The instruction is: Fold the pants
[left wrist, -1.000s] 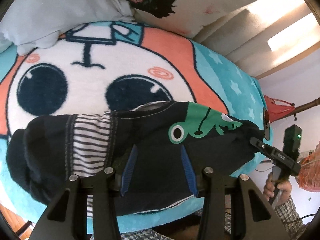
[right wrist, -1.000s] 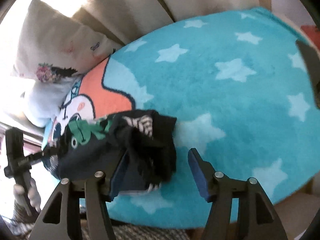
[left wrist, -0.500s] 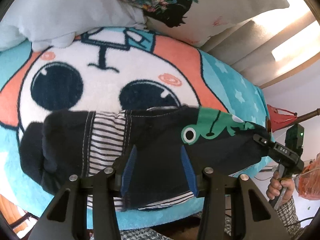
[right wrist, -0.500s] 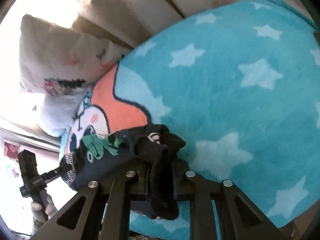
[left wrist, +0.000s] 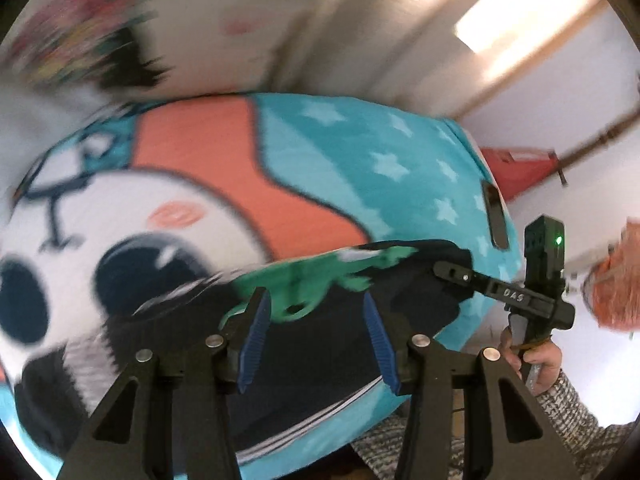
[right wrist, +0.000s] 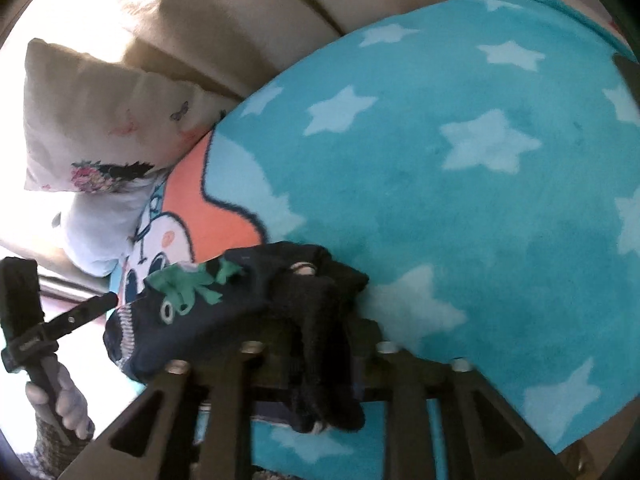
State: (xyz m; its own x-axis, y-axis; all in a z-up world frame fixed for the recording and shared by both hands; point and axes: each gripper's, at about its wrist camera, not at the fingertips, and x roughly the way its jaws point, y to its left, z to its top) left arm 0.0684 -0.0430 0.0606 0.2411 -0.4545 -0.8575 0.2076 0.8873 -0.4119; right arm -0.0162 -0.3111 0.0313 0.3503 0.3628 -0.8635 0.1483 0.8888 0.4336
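Small dark navy pants (left wrist: 320, 344) with a green frog print and a striped lining lie on a teal cartoon blanket (left wrist: 360, 160). My left gripper (left wrist: 316, 330) is open, its blue pads above the pants' middle, holding nothing. My right gripper (right wrist: 316, 344) is shut on a bunched dark end of the pants (right wrist: 320, 320), lifted slightly off the blanket. It also shows in the left wrist view (left wrist: 452, 272), clamped on the pants' right end. The left wrist view is motion-blurred.
Pillows (right wrist: 100, 120) lie at the head of the bed against beige curtains. A dark phone-like object (left wrist: 494, 216) lies on the blanket's right edge. The teal starred blanket (right wrist: 460, 140) spreads right of the pants. A red object (left wrist: 516, 168) stands by the wall.
My right gripper closed on the bunched end of the pants and lifts it. My left gripper stayed open and swung right over the pants.
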